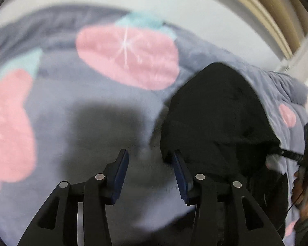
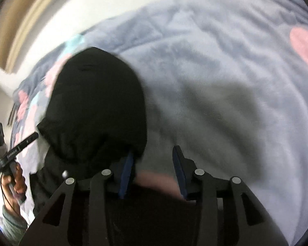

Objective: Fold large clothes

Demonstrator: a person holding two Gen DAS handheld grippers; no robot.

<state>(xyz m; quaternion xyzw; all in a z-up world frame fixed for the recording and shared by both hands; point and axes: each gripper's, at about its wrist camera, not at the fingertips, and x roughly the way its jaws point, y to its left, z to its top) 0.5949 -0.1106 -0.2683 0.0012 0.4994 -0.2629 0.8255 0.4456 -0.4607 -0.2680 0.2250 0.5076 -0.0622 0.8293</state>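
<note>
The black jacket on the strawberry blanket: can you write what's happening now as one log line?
black jacket: bunched on blanket | left hand-held gripper: open beside it | right hand-held gripper: open at its edge | fold: not seen

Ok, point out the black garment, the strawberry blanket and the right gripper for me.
black garment (image 1: pixel 215 112): left wrist view, middle of the rounded dark bulk.
strawberry blanket (image 1: pixel 129 59): left wrist view, on a pink strawberry.
right gripper (image 2: pixel 154 164): right wrist view, midway between its fingertips.

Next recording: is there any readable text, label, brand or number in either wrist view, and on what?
Nothing readable.
Small white print on the black bar of the left gripper, seen from the right wrist: too small and blurred to read.
Black garment, blanket: no text visible.
</note>
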